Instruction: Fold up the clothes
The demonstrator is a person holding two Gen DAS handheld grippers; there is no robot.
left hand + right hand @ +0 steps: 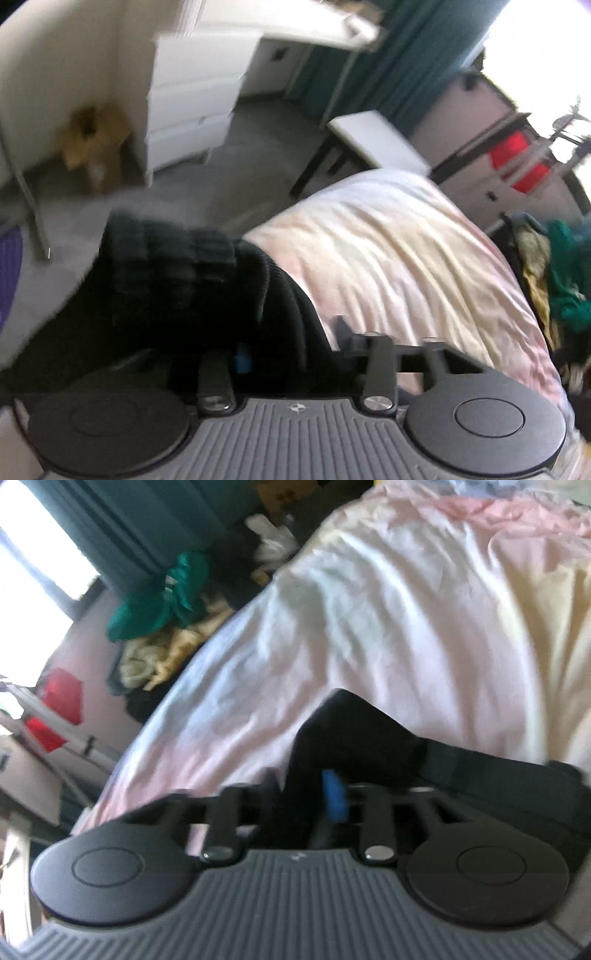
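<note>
A black ribbed knit garment [173, 273] hangs bunched over the edge of a bed with a pale pink and cream sheet [406, 258]. My left gripper [291, 341] is shut on the garment; dark cloth fills the gap between its fingers and hides most of the left one. In the right wrist view another part of the black garment [354, 734] rises in a fold from my right gripper [303, 794], which is shut on it beside a blue pad. The sheet [406, 609] lies wrinkled behind it. Both views are motion-blurred.
A pile of green and yellow clothes [565, 280] [159, 594] lies off the bed's far side. A white drawer unit [192, 99], a cardboard box [92, 136] and a small white table [376, 140] stand on the grey floor. Teal curtains [399, 55] hang by a bright window.
</note>
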